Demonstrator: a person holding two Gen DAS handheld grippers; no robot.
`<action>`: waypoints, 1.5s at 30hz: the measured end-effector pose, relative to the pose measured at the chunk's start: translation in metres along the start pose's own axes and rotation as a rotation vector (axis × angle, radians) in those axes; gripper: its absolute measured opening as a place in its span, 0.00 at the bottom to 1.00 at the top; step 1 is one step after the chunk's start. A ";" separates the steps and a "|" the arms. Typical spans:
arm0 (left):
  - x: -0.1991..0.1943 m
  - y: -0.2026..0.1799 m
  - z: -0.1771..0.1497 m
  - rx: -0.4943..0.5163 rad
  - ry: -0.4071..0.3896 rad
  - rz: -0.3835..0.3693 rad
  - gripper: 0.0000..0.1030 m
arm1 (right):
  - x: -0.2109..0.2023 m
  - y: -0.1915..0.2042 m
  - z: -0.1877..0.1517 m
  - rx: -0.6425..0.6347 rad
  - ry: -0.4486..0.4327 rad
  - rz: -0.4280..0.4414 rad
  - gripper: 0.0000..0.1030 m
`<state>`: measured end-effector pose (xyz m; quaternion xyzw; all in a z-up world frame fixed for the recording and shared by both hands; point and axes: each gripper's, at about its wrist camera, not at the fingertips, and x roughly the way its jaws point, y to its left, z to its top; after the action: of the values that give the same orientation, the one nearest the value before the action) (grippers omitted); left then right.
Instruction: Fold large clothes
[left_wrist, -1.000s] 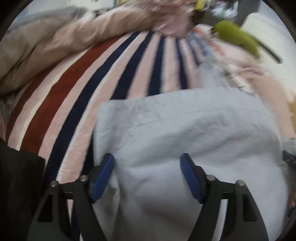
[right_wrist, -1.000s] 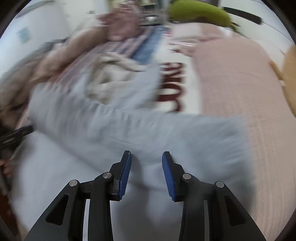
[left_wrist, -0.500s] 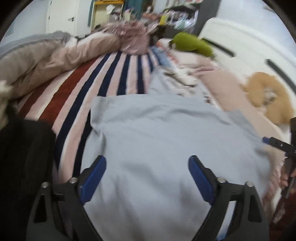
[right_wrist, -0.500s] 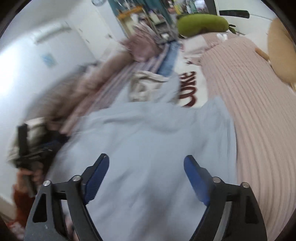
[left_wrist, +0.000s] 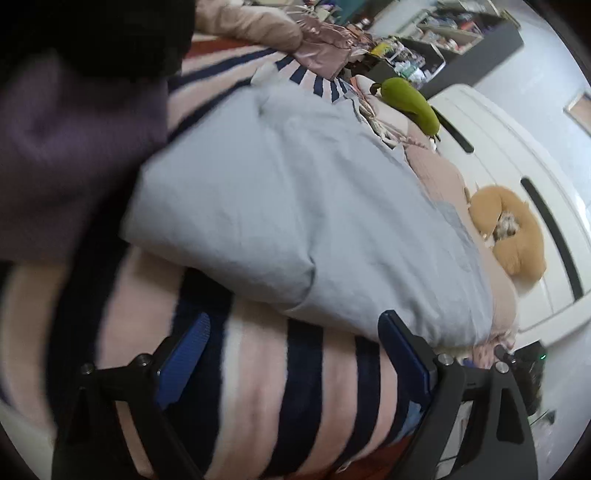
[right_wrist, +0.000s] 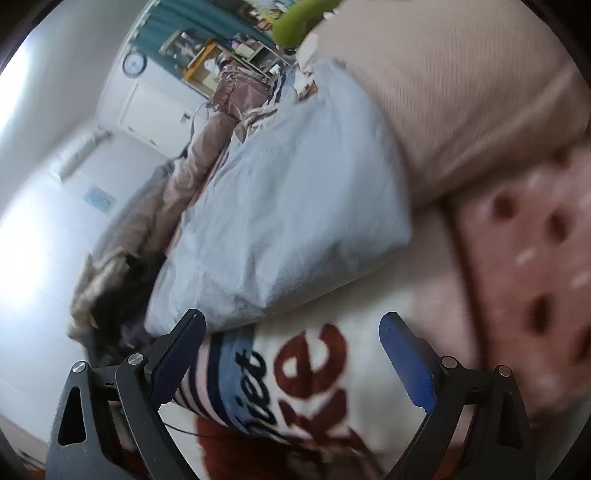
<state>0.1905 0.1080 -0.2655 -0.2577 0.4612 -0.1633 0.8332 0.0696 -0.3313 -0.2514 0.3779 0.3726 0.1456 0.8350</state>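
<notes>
A large light-blue garment (left_wrist: 295, 206) lies folded flat on the bed, over a striped pink, navy and rust blanket (left_wrist: 266, 387). It also shows in the right wrist view (right_wrist: 295, 206), its near folded edge just beyond the fingers. My left gripper (left_wrist: 295, 354) is open and empty, hovering over the striped blanket just short of the garment's near edge. My right gripper (right_wrist: 291, 354) is open and empty, above a white blanket with red lettering (right_wrist: 314, 373).
A purple and black clothes pile (left_wrist: 74, 129) sits at the left. A green plush (left_wrist: 410, 101), a tan plush (left_wrist: 517, 236) and a pink ribbed cover (right_wrist: 461, 92) lie on the bed. A white headboard (left_wrist: 517, 147) stands behind. Crumpled pink bedding (right_wrist: 240, 92) lies far back.
Both grippers opened wide, let go of the blue garment and pulled back from it toward the bed's near edge. The garment now lies folded and flat.
</notes>
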 end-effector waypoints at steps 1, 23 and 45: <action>0.005 0.001 0.001 -0.009 -0.021 -0.016 0.88 | 0.003 0.003 0.002 -0.013 -0.030 -0.003 0.92; -0.056 -0.020 -0.044 0.089 -0.066 0.014 0.20 | -0.041 0.024 -0.025 -0.113 -0.049 -0.071 0.12; -0.109 -0.143 0.123 0.472 -0.181 -0.021 0.89 | -0.092 0.176 0.125 -0.677 -0.042 -0.060 0.88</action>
<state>0.2336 0.0815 -0.0539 -0.0744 0.3313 -0.2513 0.9064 0.1057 -0.3266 -0.0195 0.0714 0.2968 0.2286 0.9244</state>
